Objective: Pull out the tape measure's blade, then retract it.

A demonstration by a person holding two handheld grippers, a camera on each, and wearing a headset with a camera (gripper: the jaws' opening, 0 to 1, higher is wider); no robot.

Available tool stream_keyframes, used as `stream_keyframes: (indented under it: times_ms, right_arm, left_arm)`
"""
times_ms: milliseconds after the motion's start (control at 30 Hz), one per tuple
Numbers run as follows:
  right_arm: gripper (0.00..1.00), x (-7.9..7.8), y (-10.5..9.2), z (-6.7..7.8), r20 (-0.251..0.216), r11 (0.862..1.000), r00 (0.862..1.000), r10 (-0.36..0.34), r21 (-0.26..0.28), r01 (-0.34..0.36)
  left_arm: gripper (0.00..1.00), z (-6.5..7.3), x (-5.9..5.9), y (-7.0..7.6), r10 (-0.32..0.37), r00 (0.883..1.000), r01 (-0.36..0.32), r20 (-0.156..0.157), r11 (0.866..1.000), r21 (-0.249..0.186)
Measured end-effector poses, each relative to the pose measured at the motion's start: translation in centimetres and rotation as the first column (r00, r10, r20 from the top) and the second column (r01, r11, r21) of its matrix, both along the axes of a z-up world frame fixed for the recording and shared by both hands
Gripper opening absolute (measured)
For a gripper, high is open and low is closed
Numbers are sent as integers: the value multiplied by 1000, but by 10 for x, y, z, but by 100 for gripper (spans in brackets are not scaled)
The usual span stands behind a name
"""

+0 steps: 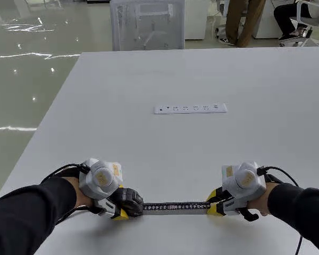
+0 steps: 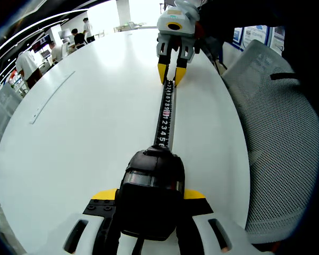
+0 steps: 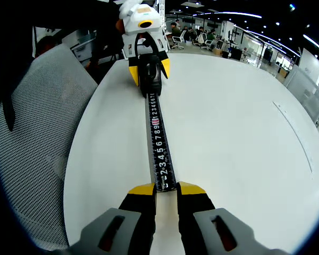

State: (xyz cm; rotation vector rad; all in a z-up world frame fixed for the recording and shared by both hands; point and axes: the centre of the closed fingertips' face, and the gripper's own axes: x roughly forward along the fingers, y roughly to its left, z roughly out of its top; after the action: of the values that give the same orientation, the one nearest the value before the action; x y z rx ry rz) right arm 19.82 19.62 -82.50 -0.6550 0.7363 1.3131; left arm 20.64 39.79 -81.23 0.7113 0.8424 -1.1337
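Observation:
A black tape measure case point(image 1: 128, 201) sits low over the white table's near edge, and my left gripper point(image 1: 118, 211) is shut on it; the case point(image 2: 151, 191) looms large in the left gripper view. Its black blade point(image 1: 175, 207) with white numbers runs straight to the right, a short length drawn out. My right gripper point(image 1: 212, 203) is shut on the blade's end point(image 3: 165, 186), yellow fingertips point(image 3: 143, 189) pinching it. Across the table each gripper faces the other: the right gripper point(image 2: 171, 74) and the left gripper point(image 3: 148, 71) with the case point(image 3: 150, 77).
A white power strip point(image 1: 190, 108) lies flat at the table's middle. A grey mesh chair point(image 1: 147, 24) stands beyond the far edge, and another mesh chair back point(image 2: 276, 138) is close beside me. People stand and sit in the background. The white table point(image 1: 202, 149) spreads wide ahead.

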Motion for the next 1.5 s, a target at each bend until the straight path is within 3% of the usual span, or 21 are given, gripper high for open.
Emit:
stream_keyframes:
  times_ms: [1033,1200,1267,1367,1500]
  right_arm:
    - [11,2,-29,1,-8,1000,1000,-28,-14,27]
    - [10,6,-38,1,-9,998,999,-52,-19,52]
    - [10,9,-40,4,-29,994,994,-107,7,107]
    - [9,9,-37,5,2,997,997,-78,-5,78]
    - [10,10,-36,4,10,998,998,-65,-21,65]
  left_arm:
    - [37,-1,0,0,12,1000,-12,2,1000,3]
    - [37,-1,0,0,11,1000,-11,2,1000,3]
    - [37,-1,0,0,13,1000,-13,1,1000,2]
    - [37,0,1,0,16,1000,-16,1,1000,0]
    - [37,0,0,-1,15,1000,-15,4,1000,1]
